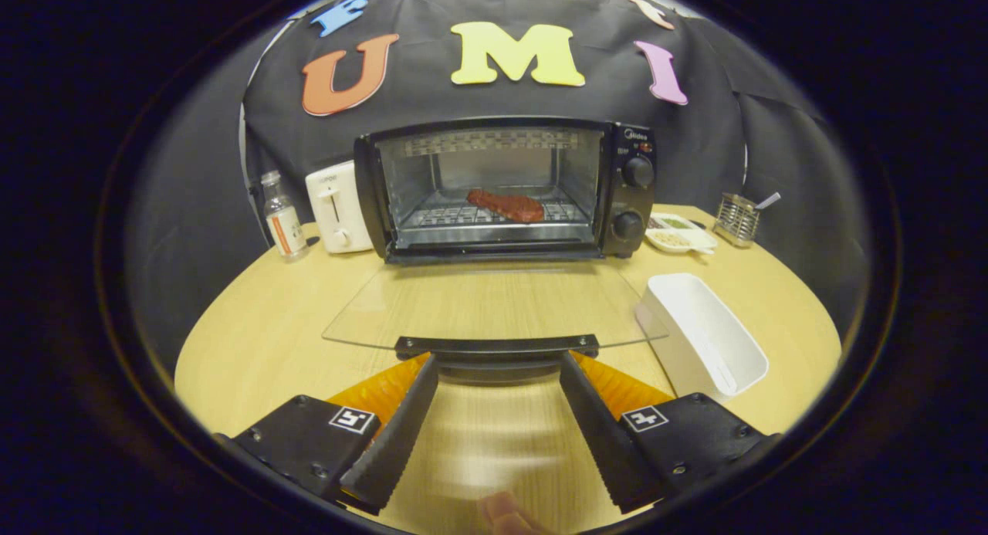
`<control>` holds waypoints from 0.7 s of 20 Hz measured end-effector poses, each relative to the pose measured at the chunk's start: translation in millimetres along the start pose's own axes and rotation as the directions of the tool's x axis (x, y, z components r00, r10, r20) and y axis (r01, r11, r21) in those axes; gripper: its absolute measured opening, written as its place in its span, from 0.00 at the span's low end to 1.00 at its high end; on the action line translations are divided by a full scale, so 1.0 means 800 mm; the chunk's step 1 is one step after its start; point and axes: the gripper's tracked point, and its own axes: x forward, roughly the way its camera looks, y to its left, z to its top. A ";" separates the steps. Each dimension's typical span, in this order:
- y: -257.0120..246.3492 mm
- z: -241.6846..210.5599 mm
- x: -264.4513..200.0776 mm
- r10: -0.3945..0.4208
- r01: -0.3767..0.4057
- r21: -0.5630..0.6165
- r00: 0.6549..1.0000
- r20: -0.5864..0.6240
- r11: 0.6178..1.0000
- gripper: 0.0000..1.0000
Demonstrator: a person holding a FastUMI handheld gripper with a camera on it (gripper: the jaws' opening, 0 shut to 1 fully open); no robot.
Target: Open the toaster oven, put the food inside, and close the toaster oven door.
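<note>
Gripper view. Toaster oven (505, 187) at back of wooden table (255, 342), glass door (494, 303) folded down flat toward camera. Food (505, 205), a reddish slab, lies on wire rack (444, 213) inside the cavity. Gripper (498, 361): fingers spread apart, tips just under/at the door handle (498, 344), not clamped on it. White tray (706, 334) to right of door; white toaster (337, 207) and small bottle (282, 217) left of oven; divided dish (679, 232) and utensil caddy (735, 218) to right.
</note>
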 end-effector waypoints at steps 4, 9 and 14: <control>0.001 -0.015 0.010 -0.021 0.018 -0.029 0.995 -0.094 0.999 1.00; 0.005 -0.017 0.010 0.005 -0.007 -0.014 0.993 -0.116 1.000 1.00; 0.015 -0.007 0.014 0.074 -0.070 0.041 0.991 -0.108 0.997 1.00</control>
